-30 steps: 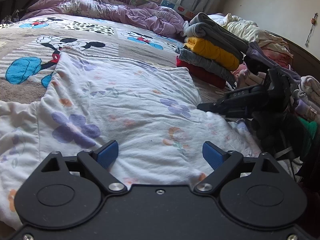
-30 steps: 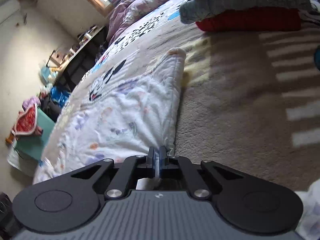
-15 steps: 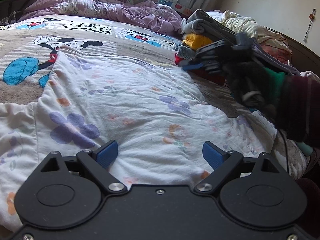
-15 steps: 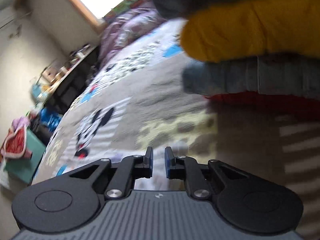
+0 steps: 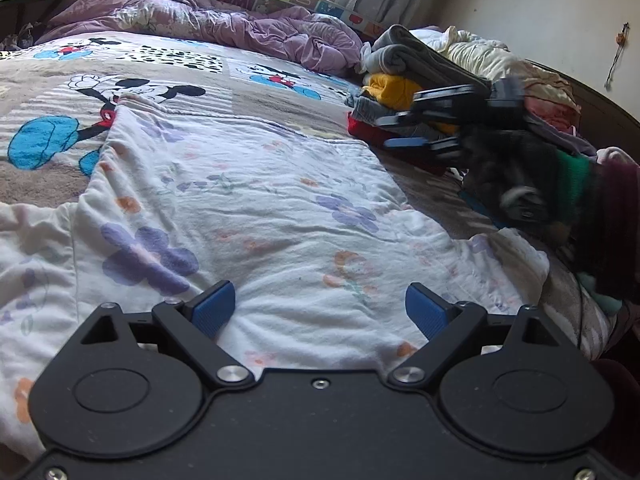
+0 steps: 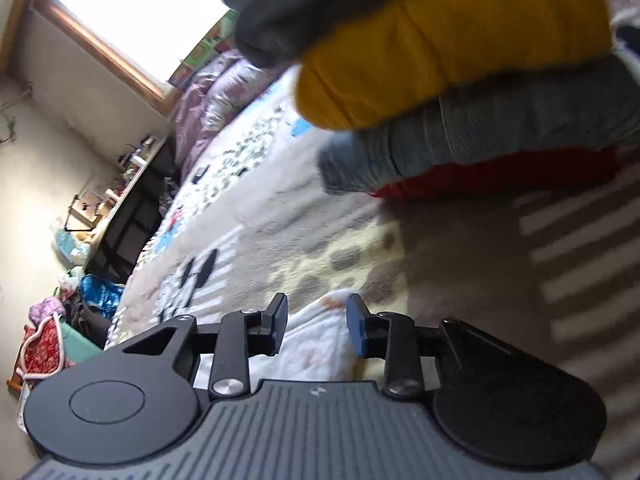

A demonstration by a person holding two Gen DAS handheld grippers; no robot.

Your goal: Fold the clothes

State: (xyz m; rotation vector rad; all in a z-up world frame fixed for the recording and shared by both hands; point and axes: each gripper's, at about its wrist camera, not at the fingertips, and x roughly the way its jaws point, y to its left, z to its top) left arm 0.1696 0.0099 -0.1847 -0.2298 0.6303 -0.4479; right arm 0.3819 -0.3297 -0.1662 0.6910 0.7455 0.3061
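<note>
A white garment with purple and orange flowers (image 5: 256, 216) lies spread flat on the bed. My left gripper (image 5: 320, 310) is open and empty, low over the garment's near edge. My right gripper (image 6: 317, 326) is open and empty, hovering over the garment's far right corner (image 6: 320, 340); it also shows in the left wrist view (image 5: 404, 132), held by a gloved hand in front of the stack of folded clothes.
A stack of folded clothes (image 5: 404, 84), grey, yellow, denim and red, stands at the far right and fills the top of the right wrist view (image 6: 460, 60). A purple duvet (image 5: 224, 28) lies at the head. Loose clothes (image 5: 500, 56) pile behind the stack.
My right gripper let go of the garment's near right edge, opened, and moved forward to the far right corner by the stack. My left gripper stayed still and open.
</note>
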